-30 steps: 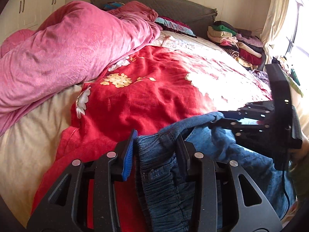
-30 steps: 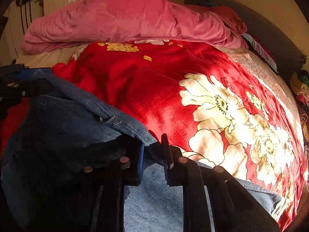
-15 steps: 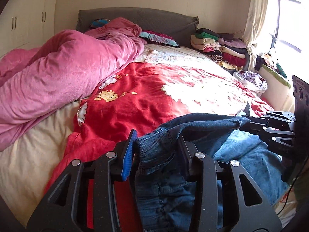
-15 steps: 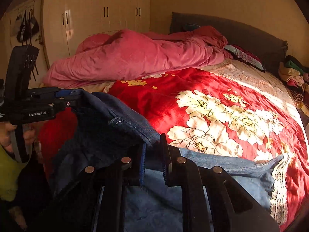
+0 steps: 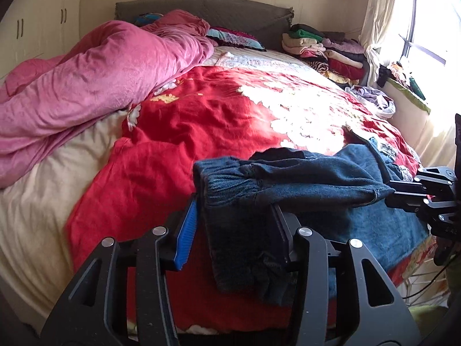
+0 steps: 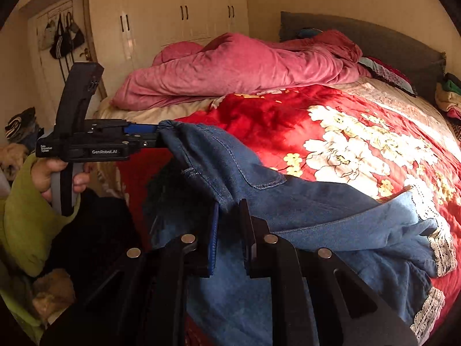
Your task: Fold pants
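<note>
Dark blue jeans (image 5: 302,181) hang stretched by the waistband between my two grippers, above the near edge of the bed. My left gripper (image 5: 233,210) has the gathered elastic waistband bunched between its pads; its jaws are opening while the denim still hangs from them. From the right wrist view that left gripper (image 6: 157,135) grips one waistband corner. My right gripper (image 6: 229,210) is shut on the other end of the jeans (image 6: 288,201), seen in the left wrist view as the right gripper (image 5: 389,193). The legs trail right to lace-trimmed hems (image 6: 440,248) on the bed.
A red floral blanket (image 5: 216,121) covers the bed, with a bunched pink duvet (image 5: 100,80) along its left side. Folded clothes (image 5: 322,49) are stacked by the headboard. A wardrobe (image 6: 173,14) stands at the left, a window (image 5: 426,28) at the right. A hand (image 6: 49,173) in a green sleeve holds the left gripper.
Both grippers have drawn back from the bed and apart, lifting the waistband and pulling it into a taut span. The left jaws stand a little wider than before.
</note>
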The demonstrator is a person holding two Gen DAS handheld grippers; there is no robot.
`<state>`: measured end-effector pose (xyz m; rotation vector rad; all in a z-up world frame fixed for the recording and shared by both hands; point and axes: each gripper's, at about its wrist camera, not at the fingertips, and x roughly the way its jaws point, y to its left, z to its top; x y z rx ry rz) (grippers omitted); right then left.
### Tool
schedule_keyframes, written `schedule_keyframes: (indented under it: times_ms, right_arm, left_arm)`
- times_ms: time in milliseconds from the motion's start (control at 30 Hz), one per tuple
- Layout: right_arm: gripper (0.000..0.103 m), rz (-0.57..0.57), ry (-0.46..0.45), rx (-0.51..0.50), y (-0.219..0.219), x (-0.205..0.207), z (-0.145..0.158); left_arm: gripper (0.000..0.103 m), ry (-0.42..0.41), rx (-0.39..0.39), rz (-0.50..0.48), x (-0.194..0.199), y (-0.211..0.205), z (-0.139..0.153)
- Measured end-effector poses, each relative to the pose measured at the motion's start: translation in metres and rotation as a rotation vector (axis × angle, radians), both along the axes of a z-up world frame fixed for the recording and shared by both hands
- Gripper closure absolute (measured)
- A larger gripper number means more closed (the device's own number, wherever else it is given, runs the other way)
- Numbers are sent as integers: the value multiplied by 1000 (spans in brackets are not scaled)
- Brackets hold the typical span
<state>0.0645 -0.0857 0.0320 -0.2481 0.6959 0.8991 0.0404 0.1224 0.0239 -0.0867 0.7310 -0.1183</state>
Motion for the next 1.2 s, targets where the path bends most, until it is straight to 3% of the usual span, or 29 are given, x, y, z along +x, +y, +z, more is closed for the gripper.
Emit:
schedule_keyframes:
  times_ms: [300,500,600,700,800,900,933,967,1000,1033,1200]
  right_arm:
    - [90,96,102,-43,4,-35,-26]
    - [88,79,68,-67,5,-40,-33]
    - [74,77,-16,-136,8,-43,-36]
    - [70,98,-107,-207,11,-46,-39]
    - [69,103,-178,-282,20,-42,-46]
    - [69,126,-236,-353,32,-38,-57]
    - [69,130,-250,-368,34,-37,-60]
    - [70,129,-254,-380,37,-34,-63]
    - [78,126,-243,-379,39,-31,-64]
    - [93,131,-224,-356,39,-28,-64]
    - [95,139,-167,-247,28,-28,-45]
  left_arm:
    - [65,95,48,11,-27,-6,-28]
    - [65,98,8,34,-37,2,-25]
    - [63,97,-33,36,-31,9,-21]
    - [59,133,-92,47,-16,18,-25]
    - [49,165,-187,39,3,26,-27]
    - [48,185,-195,38,20,23,-28]
    - [51,182,-197,32,23,21,-28]
    - [70,187,-205,26,27,19,-29]
    - [72,201,-222,26,31,18,-31]
    - [72,202,-214,36,32,16,-31]
    - [79,146,-225,30,15,16,-18]
